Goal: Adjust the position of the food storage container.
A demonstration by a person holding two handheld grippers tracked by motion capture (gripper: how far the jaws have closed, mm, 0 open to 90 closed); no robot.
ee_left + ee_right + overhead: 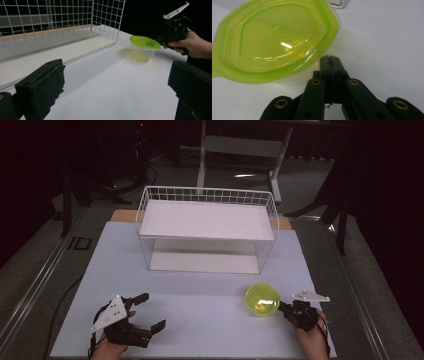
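Container (262, 300), one, clear with yellow-green lid, on white table (200, 320) right of centre, in front of one white wire basket (207, 227) with two shelves. Right gripper (286, 308), jaws pressed together on nothing, tips just beside container's rim. Left gripper (149, 311) at near left, jaws spread wide, well apart from container

High view looks down over table (200, 320); both tongs views sit low — sharing green-lidded container (144, 47).
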